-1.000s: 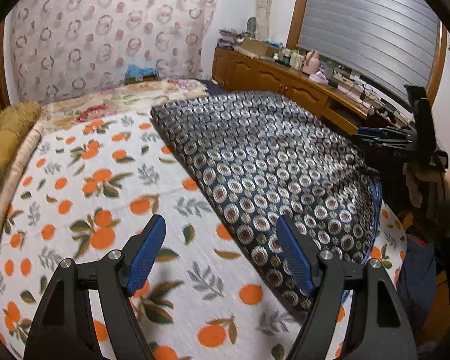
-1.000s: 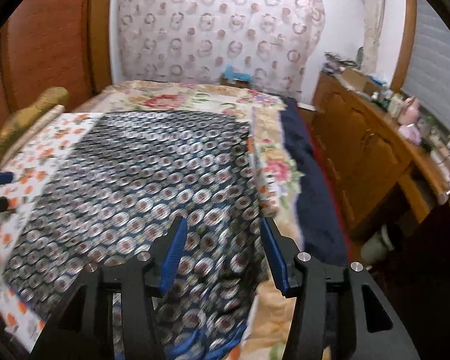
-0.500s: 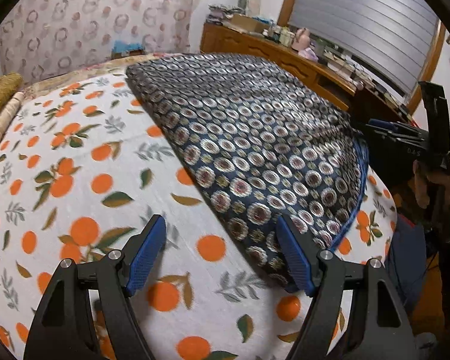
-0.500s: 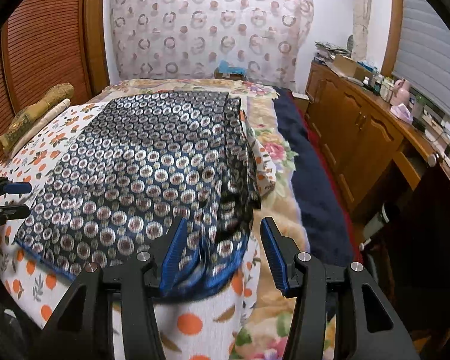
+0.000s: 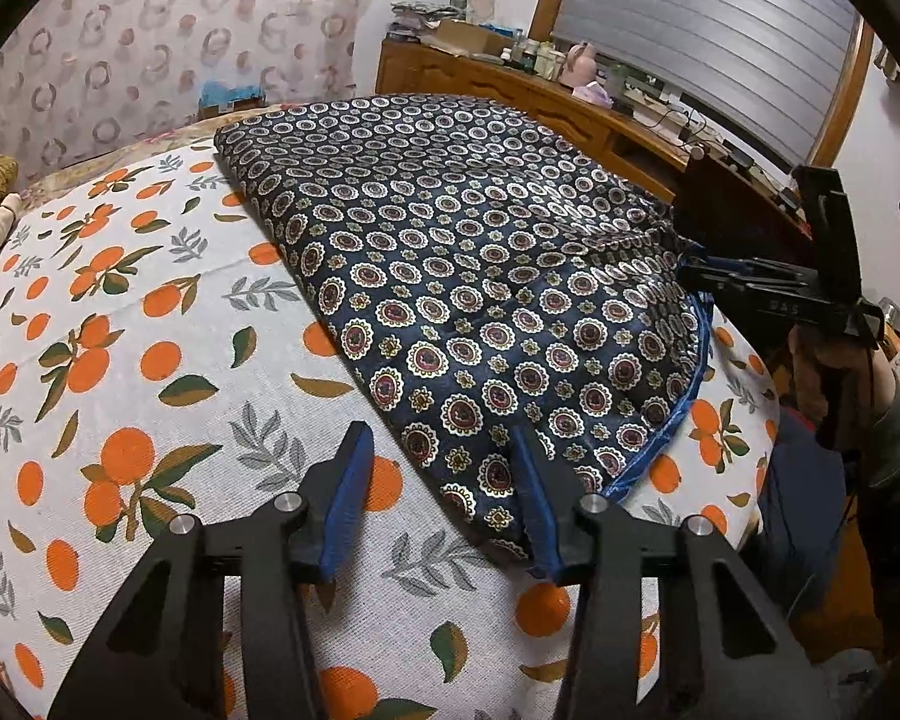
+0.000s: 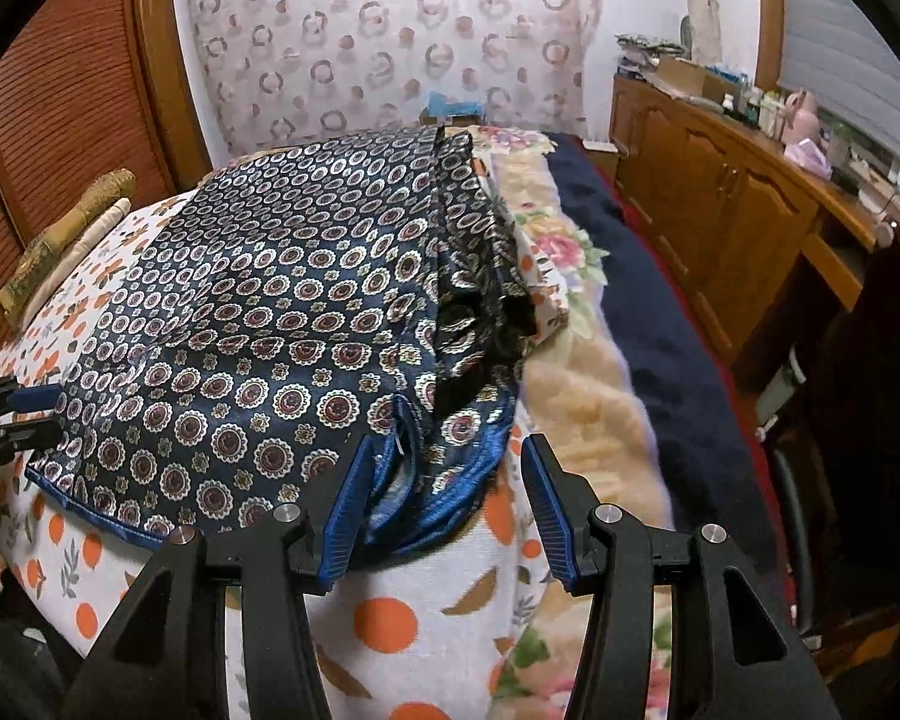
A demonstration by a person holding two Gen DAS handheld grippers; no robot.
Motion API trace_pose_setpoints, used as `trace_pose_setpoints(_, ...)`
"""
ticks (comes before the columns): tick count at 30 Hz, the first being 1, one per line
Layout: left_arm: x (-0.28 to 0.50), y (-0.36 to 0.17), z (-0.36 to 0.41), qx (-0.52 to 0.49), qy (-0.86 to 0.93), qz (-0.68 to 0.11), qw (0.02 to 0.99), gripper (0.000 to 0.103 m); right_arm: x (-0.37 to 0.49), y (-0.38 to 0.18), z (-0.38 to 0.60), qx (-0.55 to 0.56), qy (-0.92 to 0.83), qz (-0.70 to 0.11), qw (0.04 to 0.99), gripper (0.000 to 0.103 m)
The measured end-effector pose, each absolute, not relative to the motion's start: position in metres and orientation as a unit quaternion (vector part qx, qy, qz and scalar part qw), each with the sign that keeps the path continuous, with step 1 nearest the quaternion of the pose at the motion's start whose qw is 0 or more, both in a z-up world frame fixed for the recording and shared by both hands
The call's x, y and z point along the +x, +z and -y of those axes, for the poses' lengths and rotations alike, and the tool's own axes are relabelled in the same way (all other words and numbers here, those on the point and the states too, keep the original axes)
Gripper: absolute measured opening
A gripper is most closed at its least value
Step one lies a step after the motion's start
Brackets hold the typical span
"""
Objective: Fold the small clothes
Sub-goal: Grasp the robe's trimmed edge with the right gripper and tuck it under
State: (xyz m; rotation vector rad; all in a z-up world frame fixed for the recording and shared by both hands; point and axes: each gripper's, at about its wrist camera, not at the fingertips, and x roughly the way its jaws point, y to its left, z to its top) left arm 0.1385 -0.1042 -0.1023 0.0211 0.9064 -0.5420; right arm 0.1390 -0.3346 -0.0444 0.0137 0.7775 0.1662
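As it lies spread across the orange-printed white bedspread [image 5: 150, 396], the dark navy satin garment patterned with round medallions [image 5: 462, 276] is seen running lengthwise away from both grippers. The left gripper [image 5: 441, 480] is held wide open and empty over the near left corner. The right gripper [image 6: 444, 492], likewise open and empty, is poised at the bunched blue-trimmed hem [image 6: 450, 480], seemingly nearer a grasp.
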Motion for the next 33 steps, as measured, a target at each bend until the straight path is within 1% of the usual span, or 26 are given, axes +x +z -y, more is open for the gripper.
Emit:
trace_pose_setpoints(10, 0.137, -0.102, 0.106, 0.008, -0.267, -0.431, 0.862, 0.048, 0.151, -0.047, 0.337, 0.038, 0.084, -0.379, 0.921, 0.053)
trace_pose_setpoints(11, 0.136, -0.102, 0.107, 0.007, -0.273, -0.430, 0.860, 0.044, 0.152, -0.047, 0.338, 0.038, 0.081, -0.381, 0.920, 0.053)
trace_pose_setpoints(12, 0.134, -0.103, 0.107, 0.005, -0.279, -0.432, 0.858, 0.034, 0.153, -0.048, 0.337, 0.035, 0.079, -0.382, 0.920, 0.053)
trace_pose_setpoints(13, 0.134, -0.103, 0.109, 0.006, -0.280, -0.432, 0.857, 0.032, 0.153, -0.049, 0.336, 0.030, 0.078, -0.381, 0.921, 0.050)
trace_pose_setpoints(14, 0.132, -0.103, 0.110, 0.008, -0.282, -0.431, 0.857, 0.030, 0.153, -0.049, 0.334, 0.024, 0.076, -0.381, 0.921, 0.047)
trace_pose_setpoints(15, 0.132, -0.103, 0.110, 0.008, -0.285, -0.432, 0.856, 0.027, 0.152, -0.049, 0.332, 0.015, 0.067, -0.379, 0.923, 0.042)
trace_pose_setpoints(16, 0.132, -0.103, 0.111, 0.007, -0.288, -0.433, 0.854, 0.020, 0.151, -0.048, 0.330, 0.005, 0.060, -0.374, 0.925, 0.031)
trace_pose_setpoints(17, 0.132, -0.103, 0.111, 0.007, -0.290, -0.433, 0.854, 0.017, 0.149, -0.046, 0.329, -0.006, 0.053, -0.369, 0.928, 0.022)
trace_pose_setpoints(18, 0.132, -0.103, 0.112, 0.010, -0.290, -0.433, 0.853, 0.010, 0.148, -0.045, 0.329, -0.008, 0.063, -0.367, 0.928, 0.010)
trace_pose_setpoints(19, 0.131, -0.103, 0.113, 0.014, -0.290, -0.432, 0.854, 0.007, 0.148, -0.045, 0.329, -0.002, 0.077, -0.372, 0.925, 0.007)
trace_pose_setpoints(21, 0.130, -0.102, 0.113, 0.017, -0.298, -0.430, 0.852, 0.004, 0.145, -0.043, 0.324, -0.006, 0.092, -0.373, 0.923, 0.006)
trace_pose_setpoints(24, 0.128, -0.092, 0.108, 0.008, -0.309, -0.418, 0.854, 0.003, 0.140, -0.036, 0.325, 0.010, 0.107, -0.362, 0.926, 0.005)
trace_pose_setpoints(33, 0.115, -0.048, 0.076, -0.016, -0.308, -0.368, 0.877, 0.003, 0.109, -0.004, 0.329, 0.048, 0.150, -0.314, 0.936, 0.005)
